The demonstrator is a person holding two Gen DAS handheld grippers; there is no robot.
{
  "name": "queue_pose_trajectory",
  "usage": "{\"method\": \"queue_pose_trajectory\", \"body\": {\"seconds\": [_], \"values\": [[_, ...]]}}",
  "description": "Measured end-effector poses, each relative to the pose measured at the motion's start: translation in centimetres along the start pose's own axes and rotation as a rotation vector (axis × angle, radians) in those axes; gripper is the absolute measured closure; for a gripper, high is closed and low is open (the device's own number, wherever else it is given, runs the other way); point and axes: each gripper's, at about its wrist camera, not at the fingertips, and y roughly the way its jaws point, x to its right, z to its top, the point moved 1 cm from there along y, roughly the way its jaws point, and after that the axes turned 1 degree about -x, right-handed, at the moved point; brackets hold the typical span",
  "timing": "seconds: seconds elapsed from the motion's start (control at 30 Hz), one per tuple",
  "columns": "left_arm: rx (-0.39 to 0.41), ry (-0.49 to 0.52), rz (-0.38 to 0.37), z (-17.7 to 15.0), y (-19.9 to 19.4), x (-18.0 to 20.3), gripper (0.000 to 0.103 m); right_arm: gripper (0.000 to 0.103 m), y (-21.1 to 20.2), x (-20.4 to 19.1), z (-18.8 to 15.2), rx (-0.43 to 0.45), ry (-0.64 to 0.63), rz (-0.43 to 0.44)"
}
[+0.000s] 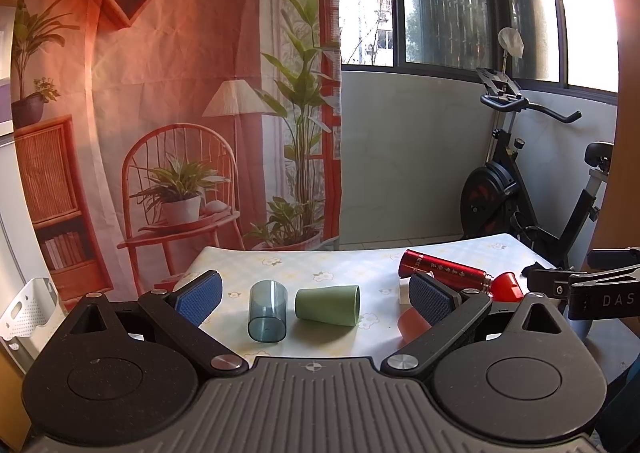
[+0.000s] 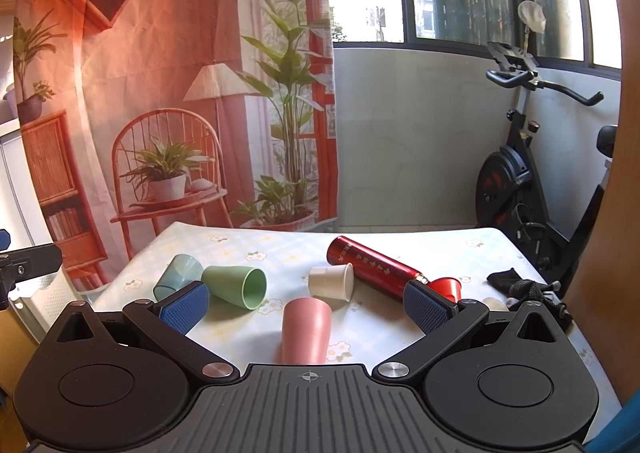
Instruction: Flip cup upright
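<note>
Several cups lie on their sides on the floral tablecloth point(image 2: 460, 249). A clear blue cup point(image 1: 267, 311) and a green cup point(image 1: 328, 305) lie between the fingers of my open, empty left gripper point(image 1: 316, 295). In the right wrist view a pink cup point(image 2: 306, 329) lies just in front of my open, empty right gripper point(image 2: 306, 305), with its base toward the camera. A white paper cup point(image 2: 332, 281), the green cup point(image 2: 236, 285) and the blue cup point(image 2: 178, 275) lie farther back. A small red cup point(image 2: 446, 287) lies by my right finger.
A red thermos bottle point(image 2: 372, 263) lies on its side at the table's back right, also in the left wrist view point(image 1: 444, 268). A black cloth point(image 2: 520, 285) sits at the right edge. An exercise bike point(image 2: 520, 173) stands behind the table. A white basket point(image 1: 24, 309) stands left.
</note>
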Motion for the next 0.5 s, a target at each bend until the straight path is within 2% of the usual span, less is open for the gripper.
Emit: {"method": "queue_pose_trajectory", "body": {"seconds": [0.5], "values": [[-0.008, -0.017, -0.009, 0.01, 0.1, 0.1, 0.002, 0.0, -0.2, 0.1, 0.36, 0.001, 0.004, -0.005]]}}
